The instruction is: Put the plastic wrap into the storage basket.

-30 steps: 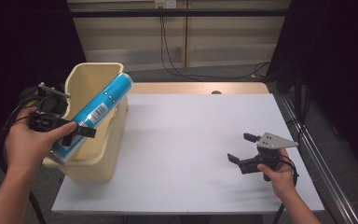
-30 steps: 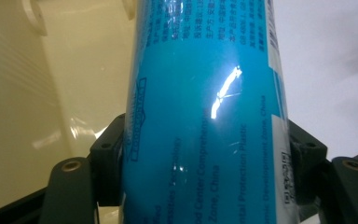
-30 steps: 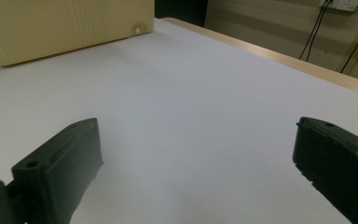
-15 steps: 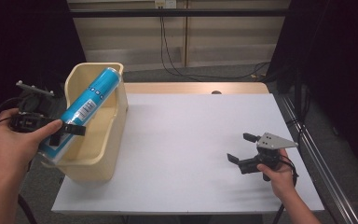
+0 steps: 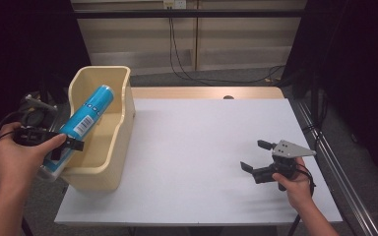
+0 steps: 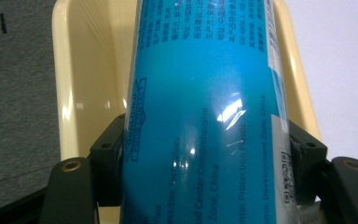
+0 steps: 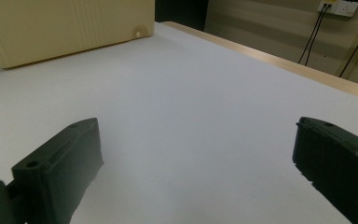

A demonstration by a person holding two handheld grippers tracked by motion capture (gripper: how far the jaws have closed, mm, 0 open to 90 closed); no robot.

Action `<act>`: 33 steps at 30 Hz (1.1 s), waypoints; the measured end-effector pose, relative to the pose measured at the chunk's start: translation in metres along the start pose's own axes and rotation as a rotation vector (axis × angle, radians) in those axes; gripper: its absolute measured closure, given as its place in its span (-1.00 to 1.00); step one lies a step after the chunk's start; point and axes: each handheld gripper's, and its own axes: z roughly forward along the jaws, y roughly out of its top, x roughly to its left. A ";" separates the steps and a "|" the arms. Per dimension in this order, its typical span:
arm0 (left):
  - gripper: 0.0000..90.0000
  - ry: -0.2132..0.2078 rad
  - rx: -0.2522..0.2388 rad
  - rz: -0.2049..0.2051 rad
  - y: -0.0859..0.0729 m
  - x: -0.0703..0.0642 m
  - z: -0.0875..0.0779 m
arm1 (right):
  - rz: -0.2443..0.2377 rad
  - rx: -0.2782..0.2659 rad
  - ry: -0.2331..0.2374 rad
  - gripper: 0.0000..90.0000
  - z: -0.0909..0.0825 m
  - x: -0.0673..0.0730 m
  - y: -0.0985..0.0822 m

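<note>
One glossy blue can (image 5: 82,124), probably light, stiff and slippery, sits pinched mid-body by the left tool (image 6: 205,154) over the cream bin (image 5: 109,162); the right tool (image 5: 259,158) stays spread.

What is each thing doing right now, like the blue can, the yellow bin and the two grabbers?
Blue cylindrical can: lifted, tilted, its upper end over the bin, clamped between two black jaws.
Cream plastic bin: upright on the table's left edge, open top; inside partly hidden by the can.
Left gripper: shut on the can.
Right gripper: open, holding nothing, low over the table.
White table: bare in the middle.
</note>
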 end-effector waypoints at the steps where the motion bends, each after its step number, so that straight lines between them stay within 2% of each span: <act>1: -0.29 0.002 0.003 -0.001 0.001 -0.001 0.001 | 0.000 0.000 0.000 -0.98 0.000 0.000 0.000; 4: -0.29 -0.001 0.025 -0.001 0.003 -0.002 0.004 | -0.001 0.000 0.000 -0.98 0.000 0.001 0.000; 7: -0.29 0.020 0.043 0.011 0.004 -0.006 0.007 | -0.009 0.000 -0.002 -0.98 0.000 0.001 0.000; 11: -0.29 0.009 0.040 0.006 0.005 -0.005 0.010 | -0.004 -0.002 -0.007 -0.98 -0.002 0.001 0.000; 14: -0.29 0.027 0.048 0.002 0.006 -0.007 0.010 | -0.001 -0.003 -0.005 -0.98 -0.002 0.001 -0.001; 17: -0.29 0.000 0.075 -0.011 0.006 -0.004 0.011 | -0.002 -0.004 -0.009 -0.98 -0.002 0.001 -0.001; 21: -0.29 -0.002 0.119 -0.025 0.006 -0.003 0.014 | -0.001 -0.008 -0.010 -0.98 -0.003 0.001 -0.001; 28: -0.29 0.001 0.146 -0.039 0.006 0.000 0.019 | -0.005 -0.013 -0.009 -0.98 -0.003 0.002 -0.002; 33: -0.29 0.041 0.194 -0.040 0.009 -0.007 0.022 | -0.008 -0.014 -0.011 -0.98 -0.003 0.002 -0.002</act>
